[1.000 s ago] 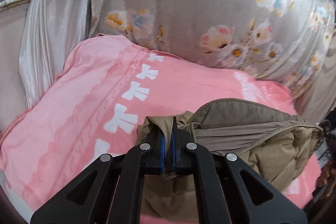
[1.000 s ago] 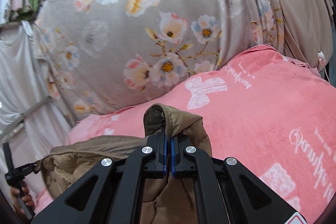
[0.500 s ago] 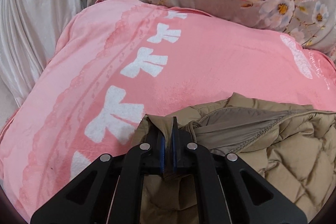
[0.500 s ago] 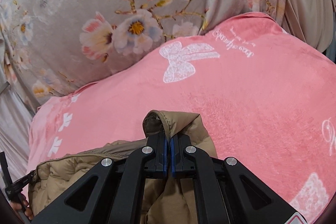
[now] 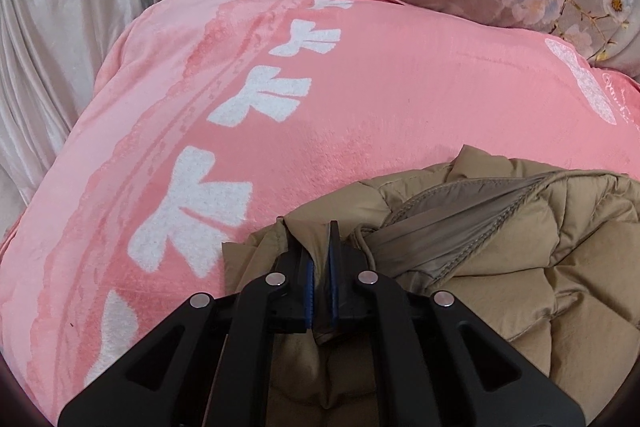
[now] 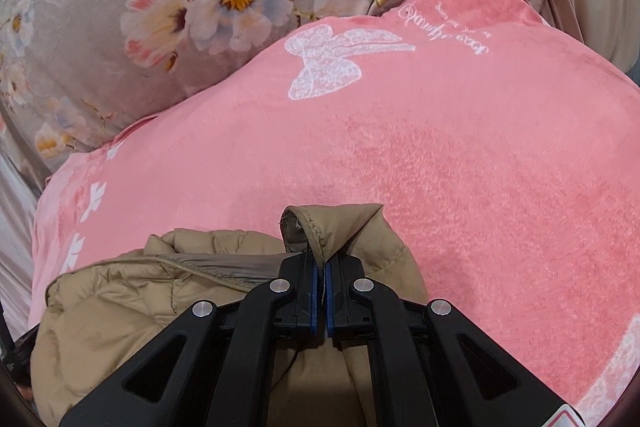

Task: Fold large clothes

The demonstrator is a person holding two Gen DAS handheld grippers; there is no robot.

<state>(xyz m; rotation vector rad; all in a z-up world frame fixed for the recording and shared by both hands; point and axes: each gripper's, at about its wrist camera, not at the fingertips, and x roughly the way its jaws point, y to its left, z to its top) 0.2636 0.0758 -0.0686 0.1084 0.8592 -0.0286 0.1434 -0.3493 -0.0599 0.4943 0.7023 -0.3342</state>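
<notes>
We see the tan jacket (image 5: 520, 267) bunched on the pink blanket (image 5: 360, 99), no neat fold yet. Left hand-held gripper (image 5: 320, 267) and right hand-held gripper (image 6: 320, 279) each clench a jacket edge; spreading and folding remain.

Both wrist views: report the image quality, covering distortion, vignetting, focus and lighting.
Left wrist view: strong fisheye bend, dark corners; the pink blanket and tan puffer jacket are sharp, the light soft and even, with mild sheen on the pale satin curtain. Right wrist view: same barrel distortion and black corner vignette; the floral fabric bows at the edge, focus holds throughout, no glare, only faint shadow under the jacket.
</notes>
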